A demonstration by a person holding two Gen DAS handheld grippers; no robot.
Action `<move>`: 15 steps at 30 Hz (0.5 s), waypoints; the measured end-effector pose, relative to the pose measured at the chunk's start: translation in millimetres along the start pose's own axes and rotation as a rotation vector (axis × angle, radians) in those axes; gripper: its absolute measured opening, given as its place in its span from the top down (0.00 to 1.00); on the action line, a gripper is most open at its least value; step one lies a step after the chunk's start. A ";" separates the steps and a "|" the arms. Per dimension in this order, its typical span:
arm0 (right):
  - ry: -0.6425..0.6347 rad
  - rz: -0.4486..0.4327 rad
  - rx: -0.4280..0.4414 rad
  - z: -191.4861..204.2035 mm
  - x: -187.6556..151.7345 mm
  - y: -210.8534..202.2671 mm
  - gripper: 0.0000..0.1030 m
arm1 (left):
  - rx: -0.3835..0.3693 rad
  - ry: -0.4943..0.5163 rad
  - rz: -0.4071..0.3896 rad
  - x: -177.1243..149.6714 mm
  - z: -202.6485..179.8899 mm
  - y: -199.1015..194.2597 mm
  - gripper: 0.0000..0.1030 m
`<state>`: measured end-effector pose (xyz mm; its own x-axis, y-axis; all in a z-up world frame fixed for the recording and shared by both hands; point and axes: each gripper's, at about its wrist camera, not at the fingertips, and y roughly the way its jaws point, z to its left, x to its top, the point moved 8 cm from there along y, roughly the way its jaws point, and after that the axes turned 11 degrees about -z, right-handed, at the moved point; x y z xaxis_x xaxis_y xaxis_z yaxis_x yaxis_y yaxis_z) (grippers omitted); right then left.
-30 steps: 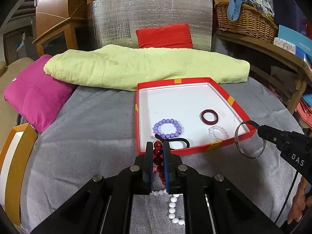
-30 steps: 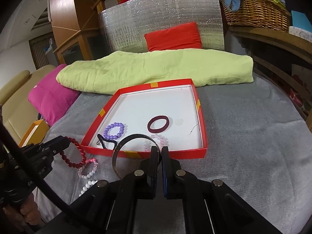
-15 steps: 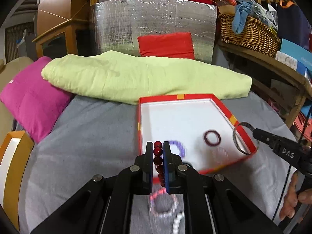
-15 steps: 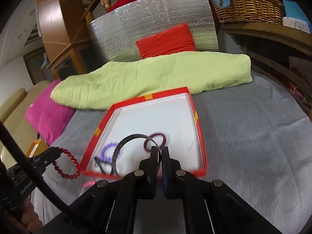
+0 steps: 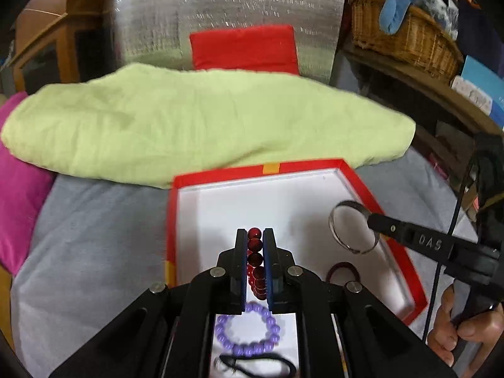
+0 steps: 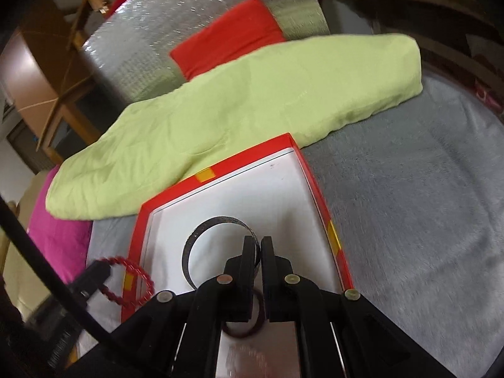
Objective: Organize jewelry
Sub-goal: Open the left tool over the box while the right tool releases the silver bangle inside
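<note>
Two grippers hang over one red tray [image 5: 406, 261]. The left gripper [image 5: 255, 236] pinches one dark red bead bracelet [image 5: 254, 253] above the tray's floor; the right gripper [image 6: 257, 245] pinches one metal bangle [image 6: 201, 236]. Inside the tray lie one purple bead bracelet [image 5: 249, 330], one maroon ring [image 5: 343, 271] and one black hair tie [image 5: 258, 362].

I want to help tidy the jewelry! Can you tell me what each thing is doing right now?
Left gripper: shut on the red bead bracelet, held over the red box.
Right gripper: shut on the metal bangle, held over the box.
Purple bead bracelet: lying in the box.
Dark red ring bracelet: lying in the box.
Black hair tie: lying in the box.
</note>
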<state>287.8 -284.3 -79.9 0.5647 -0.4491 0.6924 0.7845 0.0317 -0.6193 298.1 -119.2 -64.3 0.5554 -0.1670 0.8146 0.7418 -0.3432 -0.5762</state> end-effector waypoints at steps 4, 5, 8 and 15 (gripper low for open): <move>0.021 0.022 -0.019 -1.6 -0.7 19.9 0.96 | -0.011 -0.008 0.062 -10.4 -4.3 24.7 0.90; 0.027 0.026 -0.021 -0.8 -0.4 22.9 0.96 | -0.014 -0.008 0.073 -12.5 -5.3 28.1 0.90; 0.016 0.028 -0.033 3.1 0.7 30.6 0.93 | -0.050 0.005 0.109 -18.4 -11.7 33.8 0.90; 0.054 0.010 0.001 5.4 5.2 21.5 0.75 | -0.027 0.011 0.098 -12.2 -2.4 18.5 0.73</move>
<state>309.0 -281.2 -87.6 0.5579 -0.4960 0.6654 0.7794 0.0377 -0.6254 304.2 -125.7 -84.8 0.6203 -0.2115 0.7553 0.6736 -0.3497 -0.6511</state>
